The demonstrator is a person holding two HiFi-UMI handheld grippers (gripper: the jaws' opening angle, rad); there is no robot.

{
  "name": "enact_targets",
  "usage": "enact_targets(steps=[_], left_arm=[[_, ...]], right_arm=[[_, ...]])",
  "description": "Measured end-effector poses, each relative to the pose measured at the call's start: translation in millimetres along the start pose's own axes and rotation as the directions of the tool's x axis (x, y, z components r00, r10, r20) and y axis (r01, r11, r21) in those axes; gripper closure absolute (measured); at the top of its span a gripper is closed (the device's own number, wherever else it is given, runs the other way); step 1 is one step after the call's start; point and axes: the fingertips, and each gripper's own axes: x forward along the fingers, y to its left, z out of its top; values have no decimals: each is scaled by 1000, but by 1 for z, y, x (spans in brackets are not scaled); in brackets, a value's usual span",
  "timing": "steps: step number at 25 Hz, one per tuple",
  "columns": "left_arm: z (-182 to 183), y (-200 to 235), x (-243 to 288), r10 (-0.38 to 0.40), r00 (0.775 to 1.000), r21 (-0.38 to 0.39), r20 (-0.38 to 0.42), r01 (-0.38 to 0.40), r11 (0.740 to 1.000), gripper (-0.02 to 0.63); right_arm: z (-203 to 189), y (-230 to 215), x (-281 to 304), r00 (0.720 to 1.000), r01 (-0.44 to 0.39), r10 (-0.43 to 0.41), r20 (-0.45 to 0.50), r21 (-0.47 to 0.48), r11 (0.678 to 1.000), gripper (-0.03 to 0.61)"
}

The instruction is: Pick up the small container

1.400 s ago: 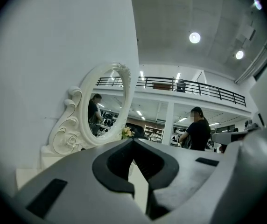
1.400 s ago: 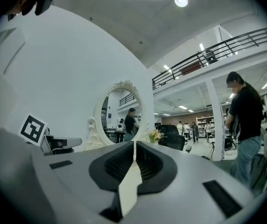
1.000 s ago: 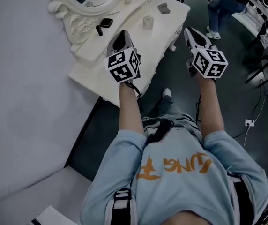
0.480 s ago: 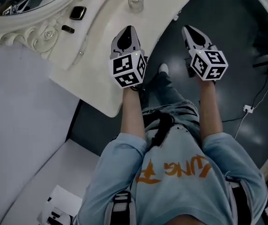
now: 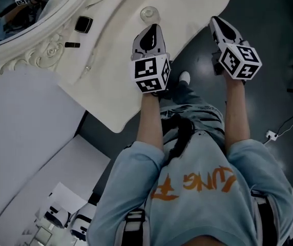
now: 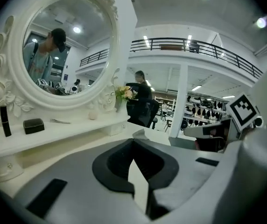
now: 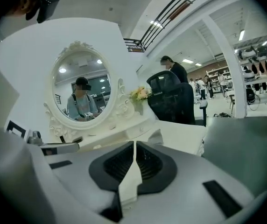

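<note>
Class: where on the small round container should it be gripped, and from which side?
Grip the small container across its round side wall, coming from the near side, where the left hand-held gripper sits just short. It seems to stand upright, clear of other things. The jaws are shut: open first.

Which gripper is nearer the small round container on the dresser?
Left. Left gripper sits just short of the small container; right gripper is off to its right, over the floor.

The small, round, pale container [image 5: 148, 13] stands upright on the white dresser [image 5: 117, 60].
</note>
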Motion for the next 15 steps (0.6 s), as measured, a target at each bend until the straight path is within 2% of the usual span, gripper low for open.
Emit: enact_targets(steps=[4, 7, 15], left_arm=[[1, 24, 1, 54, 998, -21, -22, -54, 998, 604], [0, 36, -2, 94, 995, -14, -31, -95, 995, 604], [-5, 29, 8, 74, 996, 16, -51, -73, 997, 604]], right_arm=[[-2, 16, 20, 996, -83, 84, -8, 13, 996, 543], [-4, 22, 28, 993, -115, 115, -11, 30, 993, 543], [12, 14, 30, 993, -112, 111, 36, 38, 993, 543]])
